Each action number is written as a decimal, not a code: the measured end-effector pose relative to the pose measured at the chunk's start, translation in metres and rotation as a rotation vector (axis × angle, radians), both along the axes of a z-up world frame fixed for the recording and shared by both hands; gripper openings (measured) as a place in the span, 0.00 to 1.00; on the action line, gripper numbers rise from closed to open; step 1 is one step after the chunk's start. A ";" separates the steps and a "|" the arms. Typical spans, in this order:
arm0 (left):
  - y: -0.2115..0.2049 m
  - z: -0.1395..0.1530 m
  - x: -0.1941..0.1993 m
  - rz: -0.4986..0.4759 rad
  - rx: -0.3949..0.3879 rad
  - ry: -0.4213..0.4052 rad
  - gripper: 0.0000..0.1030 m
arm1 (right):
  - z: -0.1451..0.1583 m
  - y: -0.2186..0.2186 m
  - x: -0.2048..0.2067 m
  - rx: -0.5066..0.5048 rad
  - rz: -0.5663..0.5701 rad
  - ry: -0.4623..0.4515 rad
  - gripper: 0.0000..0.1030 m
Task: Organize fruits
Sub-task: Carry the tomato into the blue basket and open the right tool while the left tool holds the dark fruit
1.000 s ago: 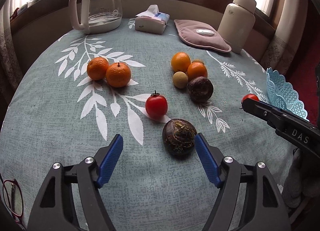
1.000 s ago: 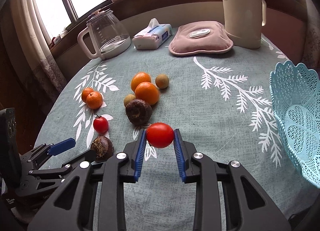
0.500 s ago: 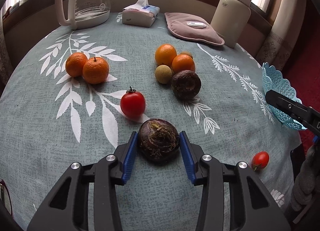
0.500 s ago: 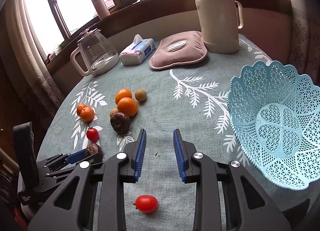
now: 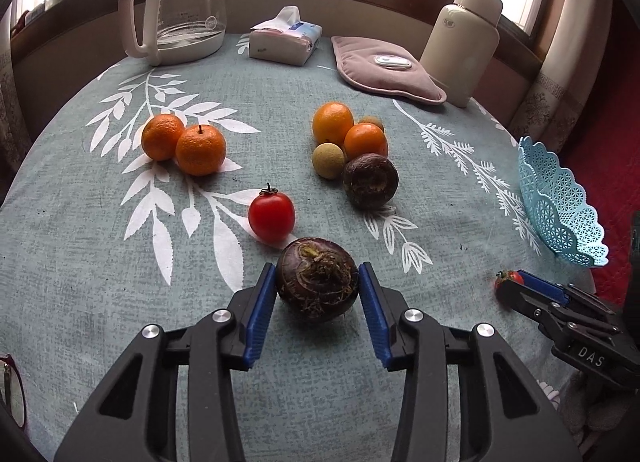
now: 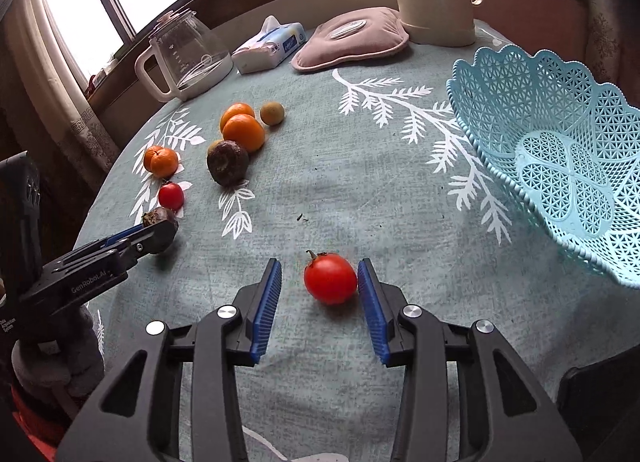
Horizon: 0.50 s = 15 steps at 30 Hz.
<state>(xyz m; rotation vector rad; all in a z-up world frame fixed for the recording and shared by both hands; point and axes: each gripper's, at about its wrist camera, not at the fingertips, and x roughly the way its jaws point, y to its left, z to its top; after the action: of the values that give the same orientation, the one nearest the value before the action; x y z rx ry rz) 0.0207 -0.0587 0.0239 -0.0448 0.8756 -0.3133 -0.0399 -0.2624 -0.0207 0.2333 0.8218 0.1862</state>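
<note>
Fruit risks rolling off: at lower centre of the left view, the left gripper (image 5: 318, 292) clamps a dark round fruit (image 5: 317, 277) narrowly, so it could squirt out. In the right view's lower centre, the right gripper (image 6: 319, 296) is opening around a loose tomato (image 6: 330, 278), which touches only the right pad and may roll toward the table edge, short of the blue basket (image 6: 560, 166) at the right.

The left hand-held gripper (image 5: 318, 288) points forward and down over the counter (image 5: 100, 262), its blue pads pressed against both sides of a dark round fruit (image 5: 317, 279). The right hand-held gripper (image 6: 319, 289) tilts down likewise, its jaws opening around a red tomato (image 6: 330, 278) that lies near the right pad, clear of the left.
</note>
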 end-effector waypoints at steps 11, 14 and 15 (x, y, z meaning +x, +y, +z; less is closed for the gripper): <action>-0.004 0.003 -0.004 -0.010 -0.001 -0.001 0.41 | -0.003 0.014 -0.003 -0.082 0.011 -0.009 0.39; -0.005 0.003 -0.004 -0.011 -0.001 0.002 0.41 | -0.003 0.018 -0.005 -0.115 0.011 -0.014 0.30; -0.005 0.003 -0.004 -0.012 -0.001 0.002 0.41 | -0.003 0.017 -0.006 -0.112 0.013 -0.014 0.27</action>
<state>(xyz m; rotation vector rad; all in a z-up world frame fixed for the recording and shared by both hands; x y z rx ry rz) 0.0164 -0.0640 0.0268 -0.0403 0.8776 -0.3248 -0.0455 -0.2453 -0.0234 0.1211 0.8177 0.1528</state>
